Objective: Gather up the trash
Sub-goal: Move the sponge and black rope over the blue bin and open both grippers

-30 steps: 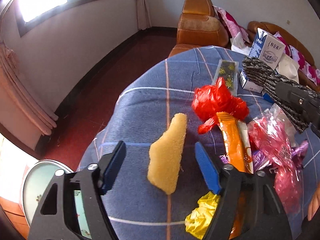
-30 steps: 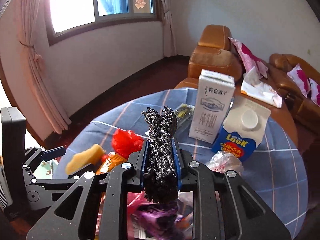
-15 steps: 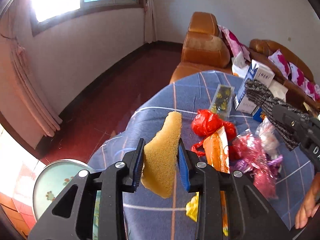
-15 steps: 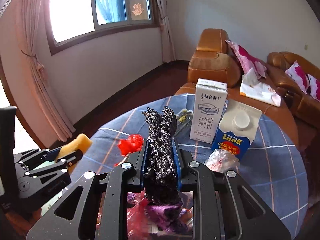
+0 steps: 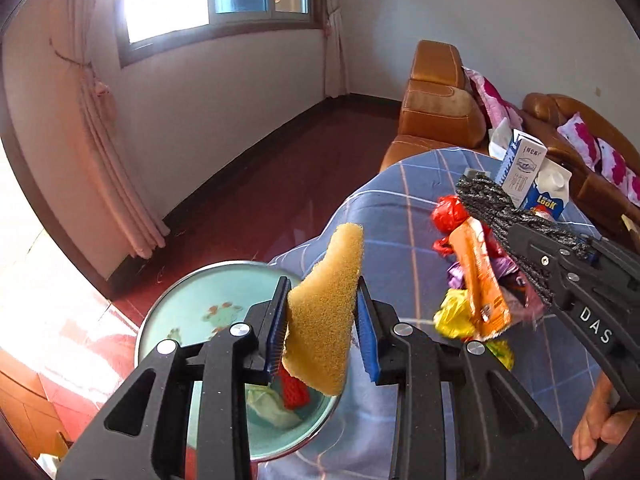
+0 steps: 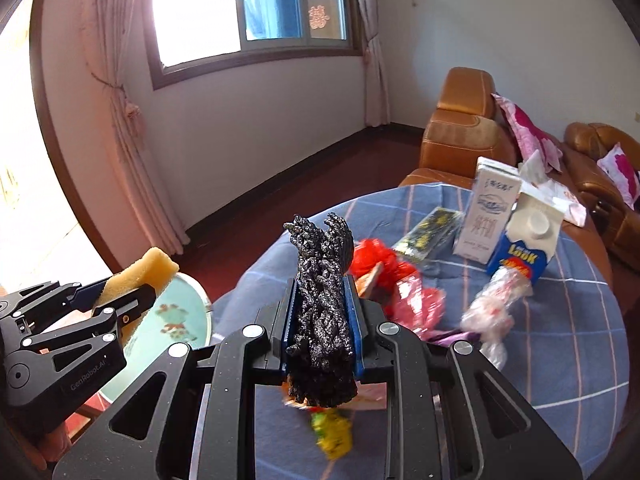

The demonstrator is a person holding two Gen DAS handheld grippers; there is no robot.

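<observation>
My left gripper (image 5: 323,322) is shut on a yellow sponge (image 5: 326,312) and holds it in the air over the rim of a teal basin (image 5: 192,300) beside the table. In the right wrist view that sponge (image 6: 140,272) shows at the far left above the basin (image 6: 180,316). My right gripper (image 6: 322,320) is shut on a black knitted rag (image 6: 322,300) that sticks up between its blue pads. The left wrist view shows that rag (image 5: 492,204) at the right, above the table.
A round table with a blue checked cloth (image 6: 520,340) carries a red bag (image 5: 450,212), an orange wrapper (image 5: 480,280), yellow and pink wrappers, a clear bag (image 6: 496,300) and two milk cartons (image 6: 520,232). The basin holds red and green scraps (image 5: 288,396). Brown sofas stand behind.
The left gripper closed on the sponge, lifted it off the table and carried it left over the basin. The right gripper, still holding the rag, moved left too.
</observation>
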